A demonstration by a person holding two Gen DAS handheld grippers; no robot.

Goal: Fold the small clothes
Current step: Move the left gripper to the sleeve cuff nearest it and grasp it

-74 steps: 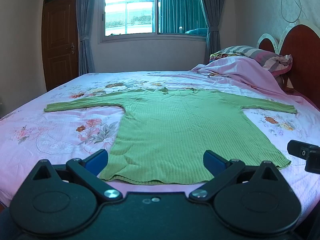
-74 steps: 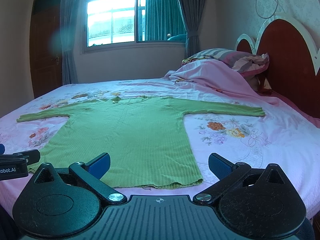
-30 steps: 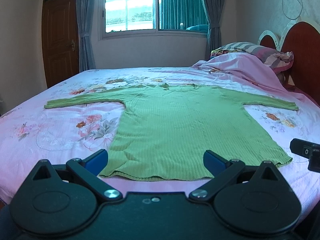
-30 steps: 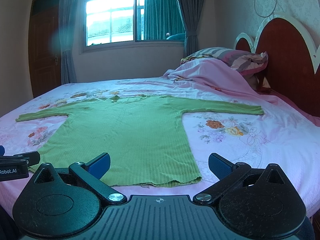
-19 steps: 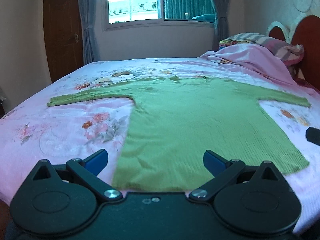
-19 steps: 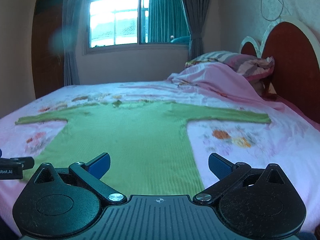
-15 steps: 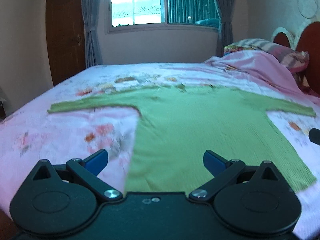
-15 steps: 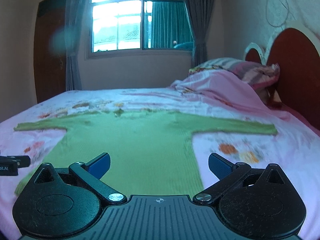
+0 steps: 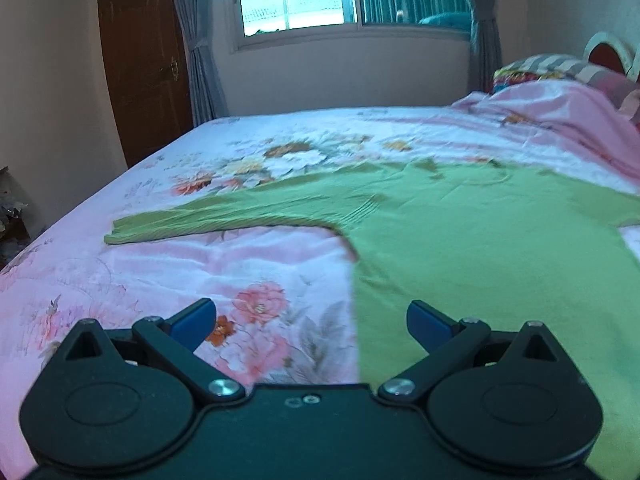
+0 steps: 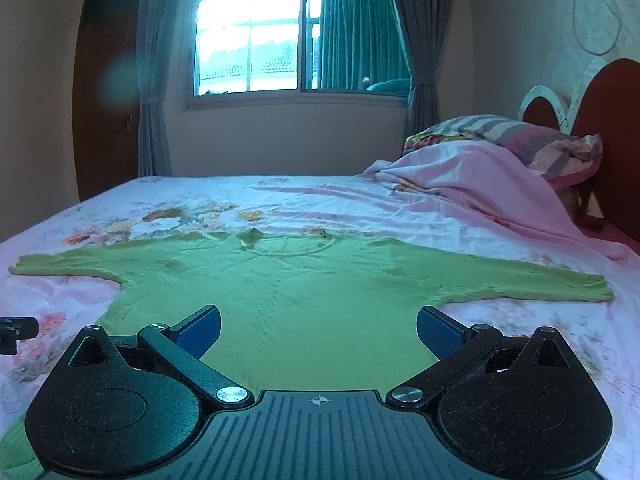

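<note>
A green ribbed long-sleeved sweater (image 9: 472, 240) (image 10: 288, 288) lies flat on the bed, both sleeves spread out sideways. My left gripper (image 9: 310, 326) is open and hovers low over the sweater's left side edge, below the left sleeve (image 9: 192, 222). Over the sweater's body, my right gripper (image 10: 318, 330) is open too, with the right sleeve (image 10: 520, 278) ahead to its right. Nothing sits between either pair of blue pads. The sweater's hem is hidden under the grippers.
The bed has a pink floral sheet (image 9: 160, 280). A rumpled pink blanket (image 10: 480, 184) and a striped pillow (image 10: 500, 130) lie by the red headboard (image 10: 612, 128) on the right. A window (image 10: 296, 36) and a brown door (image 9: 140, 72) stand behind.
Both grippers have moved forward and lower over the sweater, past its hem. The left one also swung toward the left sleeve. Both stayed open.
</note>
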